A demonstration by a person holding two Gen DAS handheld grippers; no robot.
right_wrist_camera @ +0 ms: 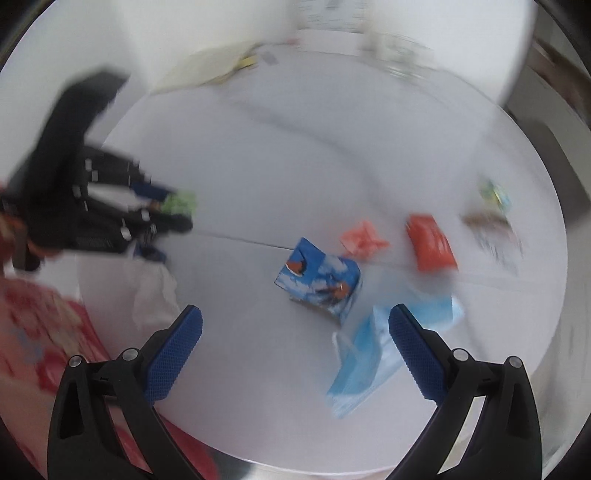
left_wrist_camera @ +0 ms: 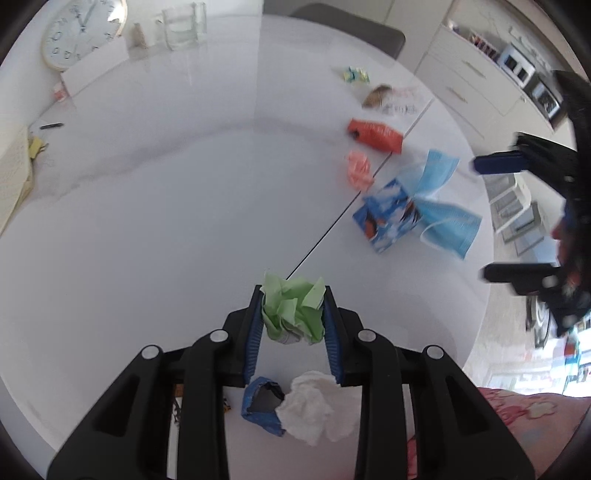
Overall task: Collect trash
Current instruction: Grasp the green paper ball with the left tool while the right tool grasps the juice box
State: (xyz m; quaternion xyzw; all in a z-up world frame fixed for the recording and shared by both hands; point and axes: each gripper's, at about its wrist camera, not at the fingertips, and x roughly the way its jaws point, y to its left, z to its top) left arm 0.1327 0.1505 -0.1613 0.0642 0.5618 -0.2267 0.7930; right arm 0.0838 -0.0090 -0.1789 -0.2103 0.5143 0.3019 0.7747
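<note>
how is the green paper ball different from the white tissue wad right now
The green paper ball is clamped between the left gripper's blue pads; the white tissue wad lies loose on the table, untouched. The green one is bright, with sharp creases; the white one looks softer and rounder. The green one looks a little smaller than the white one. Both are crumpled scraps.

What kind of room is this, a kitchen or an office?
Probably a home dining area. A round white table is strewn with litter, a wall clock leans at its far edge, and white drawers with small appliances stand beyond.
</note>
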